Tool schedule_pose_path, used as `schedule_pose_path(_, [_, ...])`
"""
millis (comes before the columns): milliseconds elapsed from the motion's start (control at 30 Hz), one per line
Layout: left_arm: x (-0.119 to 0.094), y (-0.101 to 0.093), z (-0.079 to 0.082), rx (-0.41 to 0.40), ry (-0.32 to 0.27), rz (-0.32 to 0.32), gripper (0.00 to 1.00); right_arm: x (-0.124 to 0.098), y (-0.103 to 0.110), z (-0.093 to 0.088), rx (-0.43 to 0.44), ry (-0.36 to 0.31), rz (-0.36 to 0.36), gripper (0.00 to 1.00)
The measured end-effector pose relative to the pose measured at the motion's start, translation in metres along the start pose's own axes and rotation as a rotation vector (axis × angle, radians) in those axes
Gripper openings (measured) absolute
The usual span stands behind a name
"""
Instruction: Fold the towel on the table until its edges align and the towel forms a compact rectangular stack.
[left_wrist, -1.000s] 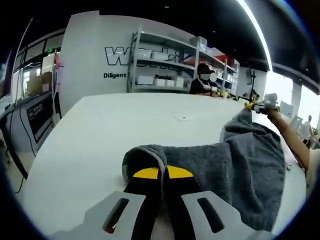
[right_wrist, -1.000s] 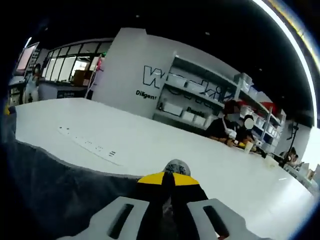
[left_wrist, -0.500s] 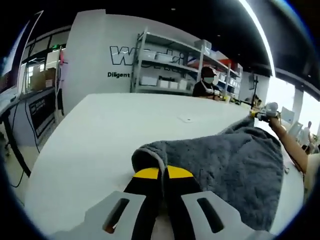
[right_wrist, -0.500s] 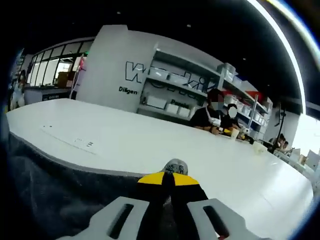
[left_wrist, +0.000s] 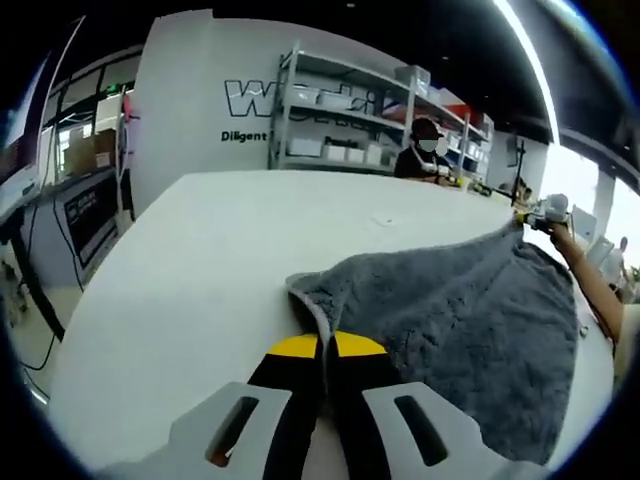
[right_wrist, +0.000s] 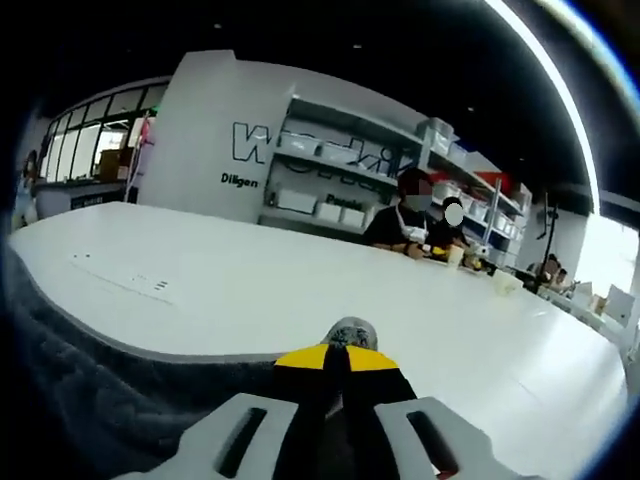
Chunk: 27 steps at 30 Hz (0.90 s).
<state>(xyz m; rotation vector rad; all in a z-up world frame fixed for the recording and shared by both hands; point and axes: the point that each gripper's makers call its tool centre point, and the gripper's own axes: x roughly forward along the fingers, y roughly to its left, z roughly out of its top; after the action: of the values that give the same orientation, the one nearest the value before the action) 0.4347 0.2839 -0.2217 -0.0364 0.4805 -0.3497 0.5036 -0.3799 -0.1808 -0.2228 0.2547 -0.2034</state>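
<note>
Both tongs clamped on corners of fluffy grey terry towel: left tongs, right tongs. Stretched taut over white counter prob. to flatten before fold.

1. Left gripper: two black jaws with bright yellow pads at the tips, each on a light grey moulded bracket.
2. Each of those grey brackets has a slanted oblong slot cut through it, with a bit of orange showing inside the left-hand one.
3. Right gripper: same build, black jaws, yellow tips, grey slotted brackets.
4. In the left gripper view the right gripper shows as a small yellow and pale grey bit, with a bare forearm behind it.
</note>
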Motion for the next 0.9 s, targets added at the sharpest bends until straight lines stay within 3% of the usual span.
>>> schedule_pose_path(167, [0.005, 0.004, -0.01, -0.013, 0.033, 0.014, 0.03, 0.001, 0.011, -0.007, -0.006, 0.043, 0.046, 0.02])
schedule_pose_path(233, [0.006, 0.006, -0.01, -0.013, 0.037, 0.022, 0.04, 0.001, 0.014, -0.007, 0.0, 0.048, 0.057, 0.07])
schedule_pose_path(300, [0.006, 0.006, -0.01, -0.013, 0.038, 0.024, 0.07, 0.001, 0.015, -0.009, 0.003, 0.056, 0.065, 0.17])
schedule_pose_path(433, [0.006, 0.011, -0.007, -0.01, 0.037, 0.026, 0.24, 0.001, 0.02, -0.012, 0.009, 0.079, 0.086, 0.3])
schedule_pose_path(567, [-0.002, 0.014, -0.007, 0.036, 0.039, 0.098, 0.34, 0.0, 0.033, -0.02, -0.015, 0.148, 0.133, 0.46])
schedule_pose_path(667, [-0.005, 0.008, -0.003, 0.017, 0.003, 0.083, 0.38, -0.003, 0.036, -0.014, -0.036, 0.148, 0.145, 0.72])
schedule_pose_path(733, [-0.008, -0.001, 0.016, 0.017, -0.069, 0.03, 0.44, -0.01, 0.043, -0.004, -0.081, 0.179, 0.194, 0.89])
schedule_pose_path(800, [-0.009, -0.004, 0.021, 0.018, -0.089, 0.017, 0.55, -0.013, 0.045, -0.002, -0.089, 0.197, 0.208, 0.98])
schedule_pose_path(900, [-0.013, -0.015, 0.027, -0.01, -0.124, -0.017, 0.78, -0.018, 0.051, 0.003, -0.098, 0.207, 0.24, 0.99])
